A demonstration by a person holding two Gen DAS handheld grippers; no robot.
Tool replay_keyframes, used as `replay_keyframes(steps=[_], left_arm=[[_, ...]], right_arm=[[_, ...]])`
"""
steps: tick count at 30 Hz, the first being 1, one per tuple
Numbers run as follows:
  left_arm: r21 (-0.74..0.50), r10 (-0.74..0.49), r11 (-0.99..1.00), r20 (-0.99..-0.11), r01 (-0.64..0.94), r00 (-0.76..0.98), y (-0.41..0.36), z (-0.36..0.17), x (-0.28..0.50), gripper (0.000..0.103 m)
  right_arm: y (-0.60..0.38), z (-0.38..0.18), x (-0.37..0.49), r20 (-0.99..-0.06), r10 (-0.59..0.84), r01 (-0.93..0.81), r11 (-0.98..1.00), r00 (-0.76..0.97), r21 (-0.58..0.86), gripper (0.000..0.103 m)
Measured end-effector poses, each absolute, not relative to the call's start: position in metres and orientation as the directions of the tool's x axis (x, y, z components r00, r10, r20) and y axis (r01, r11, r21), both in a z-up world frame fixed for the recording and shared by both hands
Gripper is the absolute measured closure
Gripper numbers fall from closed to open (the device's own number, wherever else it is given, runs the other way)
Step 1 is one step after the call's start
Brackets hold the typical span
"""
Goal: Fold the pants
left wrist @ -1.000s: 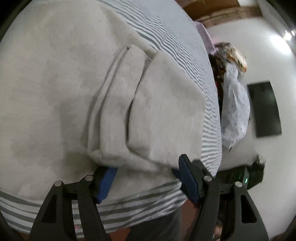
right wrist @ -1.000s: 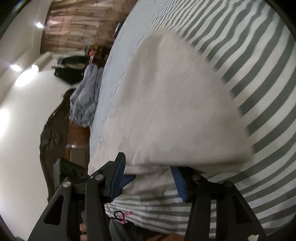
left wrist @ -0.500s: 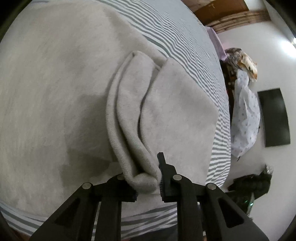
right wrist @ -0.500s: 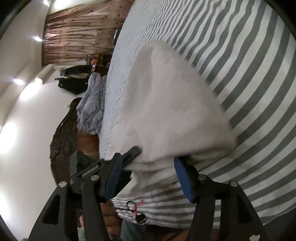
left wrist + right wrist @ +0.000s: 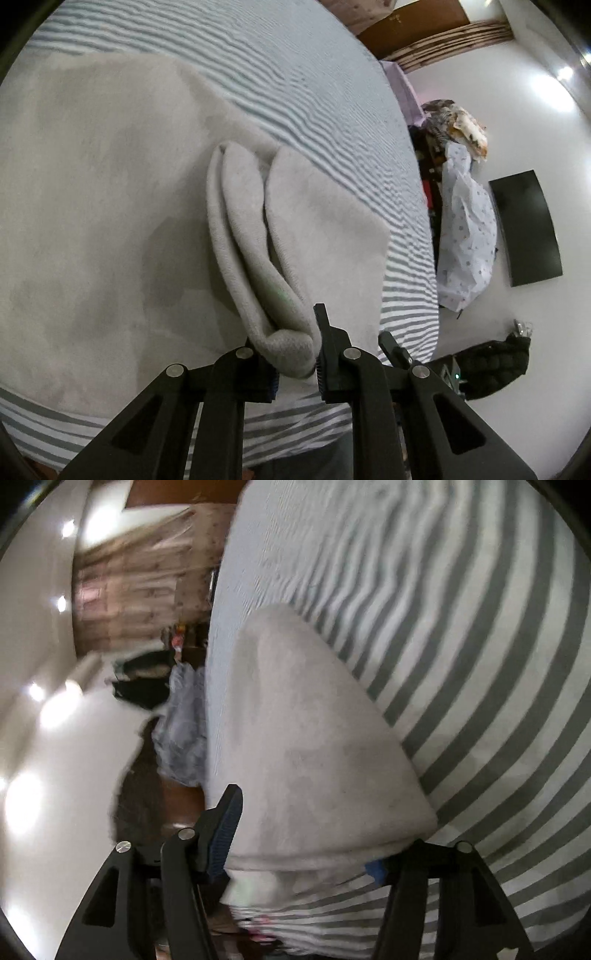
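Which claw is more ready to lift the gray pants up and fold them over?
Probably the left. The left claw is already pinched shut on a bunched edge of the pants. The right claw has just been closing around another edge, but its fingers are not visibly pinching it yet.

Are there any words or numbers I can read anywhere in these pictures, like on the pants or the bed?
No readable text anywhere.
Grey pants: plain, no label showing.
Striped bedsheet: only stripes.
Dark panel on the wall: blank.
Small pink mark near the sheet's edge: too blurred to read.
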State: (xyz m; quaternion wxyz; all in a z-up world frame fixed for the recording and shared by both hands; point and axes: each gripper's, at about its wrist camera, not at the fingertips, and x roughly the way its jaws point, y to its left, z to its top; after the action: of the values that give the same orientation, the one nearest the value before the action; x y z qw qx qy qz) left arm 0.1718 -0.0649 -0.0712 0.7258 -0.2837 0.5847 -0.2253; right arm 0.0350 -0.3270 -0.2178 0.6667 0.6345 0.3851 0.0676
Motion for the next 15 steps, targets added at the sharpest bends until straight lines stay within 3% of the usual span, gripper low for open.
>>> replay_keyframes(steps=[1,2,3,11,15], left_arm=[[-0.653,-0.637,0.758,-0.738,0.004,0.220,-0.065,-0.072,0.171,0.087],[-0.641,-0.628,0.767,-0.747,0.013,0.219,-0.067,-0.072,0.173,0.087],[-0.636,-0.624,0.771,-0.750,0.018,0.217,-0.067,-0.070,0.174,0.087],[-0.594,-0.593,0.799,-0.752,0.095,0.287,-0.042,-0.039,0.178,0.087],[-0.561,-0.557,0.826,-0.793,0.061,0.247,-0.022,-0.068,0.170,0.087]], right_arm=[[-0.324,-0.217,0.036,-0.457,0.577,0.408,0.223,0.677,0.885,0.067],[-0.319,-0.212,0.038,-0.502,0.567,0.405,0.298,0.654,0.864,0.084],[-0.312,-0.205,0.040,-0.530,0.557,0.391,0.358,0.639,0.848,0.088],[-0.265,-0.159,0.068,-0.575,0.562,0.259,0.543,0.595,0.799,0.090],[-0.243,-0.162,0.072,-0.660,0.528,0.246,0.650,0.534,0.719,0.090]])
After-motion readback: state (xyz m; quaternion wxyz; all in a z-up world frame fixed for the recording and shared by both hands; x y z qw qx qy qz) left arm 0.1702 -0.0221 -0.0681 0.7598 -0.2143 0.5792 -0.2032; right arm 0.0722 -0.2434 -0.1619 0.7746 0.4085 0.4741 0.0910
